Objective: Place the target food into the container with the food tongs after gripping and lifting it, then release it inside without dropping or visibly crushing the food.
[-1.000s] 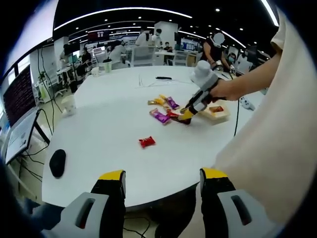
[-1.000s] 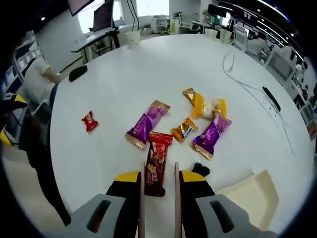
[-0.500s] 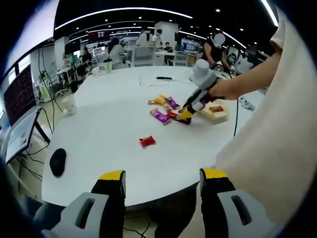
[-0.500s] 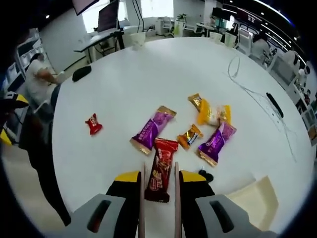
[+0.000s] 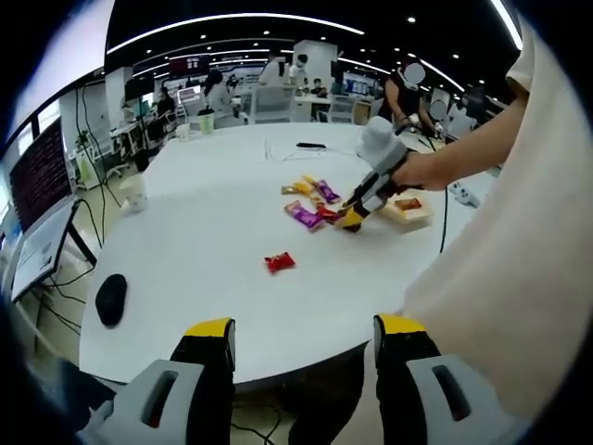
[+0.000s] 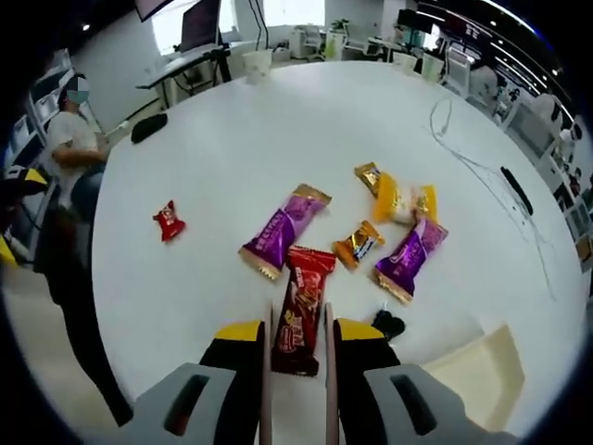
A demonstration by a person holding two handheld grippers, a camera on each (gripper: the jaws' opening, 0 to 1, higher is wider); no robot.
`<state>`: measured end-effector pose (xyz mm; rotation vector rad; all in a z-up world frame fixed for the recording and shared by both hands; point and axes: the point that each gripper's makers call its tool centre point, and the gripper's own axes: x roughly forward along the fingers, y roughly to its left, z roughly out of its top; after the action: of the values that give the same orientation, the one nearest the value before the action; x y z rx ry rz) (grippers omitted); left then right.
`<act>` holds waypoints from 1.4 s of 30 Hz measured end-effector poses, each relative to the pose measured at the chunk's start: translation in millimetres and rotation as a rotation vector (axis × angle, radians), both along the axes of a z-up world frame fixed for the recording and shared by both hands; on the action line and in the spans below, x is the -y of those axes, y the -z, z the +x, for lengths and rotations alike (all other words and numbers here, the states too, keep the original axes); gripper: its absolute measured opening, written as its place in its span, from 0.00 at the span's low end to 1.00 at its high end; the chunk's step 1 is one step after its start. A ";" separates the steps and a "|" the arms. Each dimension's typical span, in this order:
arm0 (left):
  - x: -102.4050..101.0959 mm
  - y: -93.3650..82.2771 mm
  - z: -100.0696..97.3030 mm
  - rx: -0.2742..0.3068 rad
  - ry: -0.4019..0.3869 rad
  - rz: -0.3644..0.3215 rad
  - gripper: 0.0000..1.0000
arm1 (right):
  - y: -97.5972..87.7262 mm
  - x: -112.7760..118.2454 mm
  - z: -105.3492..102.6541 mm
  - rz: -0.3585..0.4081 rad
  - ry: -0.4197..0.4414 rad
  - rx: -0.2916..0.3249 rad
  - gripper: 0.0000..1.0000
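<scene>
In the right gripper view our right tool [image 6: 296, 338] carries the tongs [image 6: 326, 371], two thin blades running forward along the inner faces of its jaws, and the red bar [image 6: 298, 311] lies on the bench [image 6: 185, 139] right between them. Its long axis runs nearly parallel to the blades, near end between the tips, far end pointing away toward the purple bars. The blades stand close on either side of the wrapper; we cannot tell whether they press it yet. So we judge the next move is a squeeze across the bar's short width, then a lift. The container [image 6: 473, 366] sits to the right of the tool, near it, so the carry is short and sideways. In the left gripper view our left tool [image 5: 301, 357] has its jaws apart and empty, held off the bench edge, well away from the bar [image 5: 350, 225]; the right tool [image 5: 352, 218] is clearly the nearer one.
</scene>
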<state>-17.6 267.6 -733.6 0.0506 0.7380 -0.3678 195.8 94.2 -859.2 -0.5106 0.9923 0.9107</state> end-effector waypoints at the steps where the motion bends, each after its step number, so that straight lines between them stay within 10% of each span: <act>1: -0.2 0.4 -0.2 -0.001 -0.001 0.000 0.60 | -2.3 -0.6 2.0 0.009 0.000 0.018 0.28; 42: 1.5 -1.1 -1.2 -0.001 0.009 0.000 0.60 | -3.2 -2.3 1.3 0.011 -0.044 0.034 0.22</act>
<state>-18.8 266.0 -732.5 0.0543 0.7389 -0.3767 197.2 96.5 -855.9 -0.5388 0.9480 0.9440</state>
